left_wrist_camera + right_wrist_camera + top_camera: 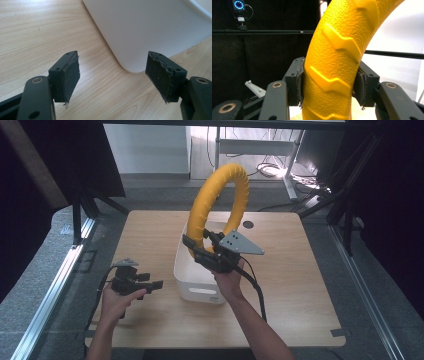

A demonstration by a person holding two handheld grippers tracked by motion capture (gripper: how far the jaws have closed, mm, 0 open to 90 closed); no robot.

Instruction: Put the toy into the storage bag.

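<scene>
1. I'm clamping my right gripper on the lower part of the yellow ring; in the right gripper view both pads are pressing its ribbed sides.
2. I'm holding the ring upright, its loop rising far and up from the jaws, directly above the white bin.
3. My left gripper is idling wide apart and carrying nothing, low over the wooden table, just left of the bin's near corner.
4. I'm judging the right hand nearer; the coming move is straight down.
</scene>
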